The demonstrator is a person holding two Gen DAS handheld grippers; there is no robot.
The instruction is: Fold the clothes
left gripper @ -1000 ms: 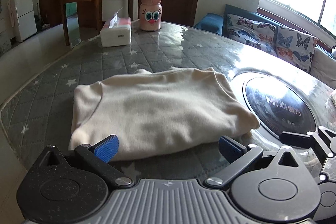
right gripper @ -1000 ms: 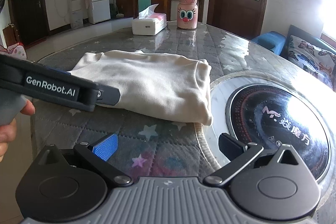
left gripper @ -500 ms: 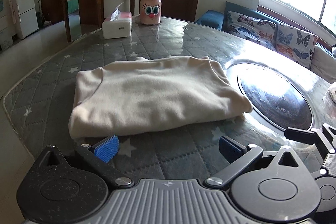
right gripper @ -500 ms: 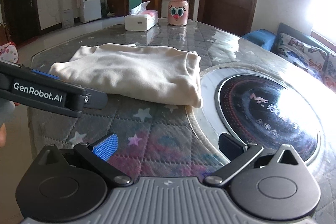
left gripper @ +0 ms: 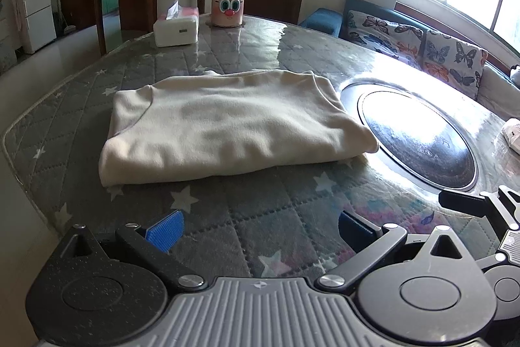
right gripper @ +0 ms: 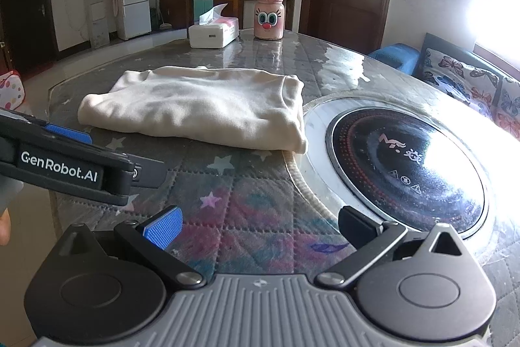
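Observation:
A cream garment lies folded into a thick rectangle on the round table with the grey star-pattern cover. The same cream garment shows in the right wrist view, left of the black round hob. My left gripper is open and empty, held back from the garment's near edge. My right gripper is also open and empty, nearer the table's front edge. The left gripper's black body crosses the right wrist view at the left.
A black round hob is set into the table right of the garment. A white tissue box and a pink bottle with cartoon eyes stand at the far edge. A butterfly-print sofa lines the right wall.
Both grippers have drawn back from the garment toward the table's front edge. The garment lies still, and more bare cover shows in front of it.

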